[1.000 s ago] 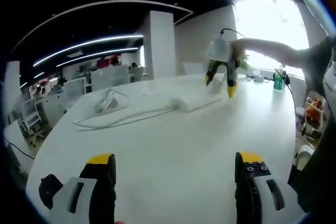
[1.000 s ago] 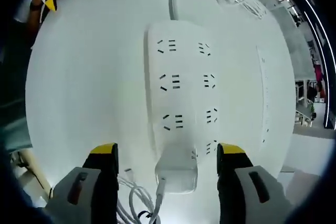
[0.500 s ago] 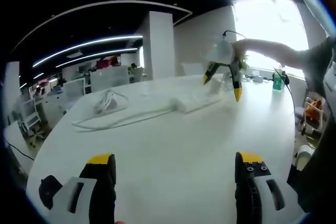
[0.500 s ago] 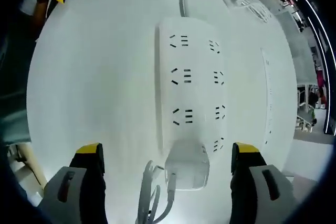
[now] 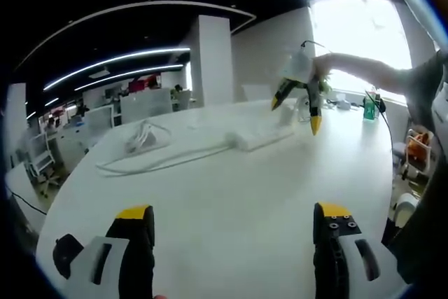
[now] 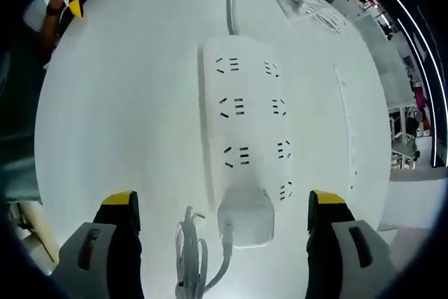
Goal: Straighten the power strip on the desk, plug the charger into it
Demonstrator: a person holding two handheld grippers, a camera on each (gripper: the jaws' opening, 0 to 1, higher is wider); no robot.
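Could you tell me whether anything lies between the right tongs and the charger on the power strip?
Nothing visible does. In the right gripper view the charger sits on the near end of the power strip, between the open jaws of the right tongs. Its bundled cable lies on the desk beside it, not across the gap.

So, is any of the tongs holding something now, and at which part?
Nothing is held. The right tongs stand open above the charger seated in the power strip; the left tongs are open over bare desk.

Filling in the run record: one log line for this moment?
white rectangular power strip: flat on desk | white square charger: seated at near end | right tongs: open, above charger | left tongs: open, empty
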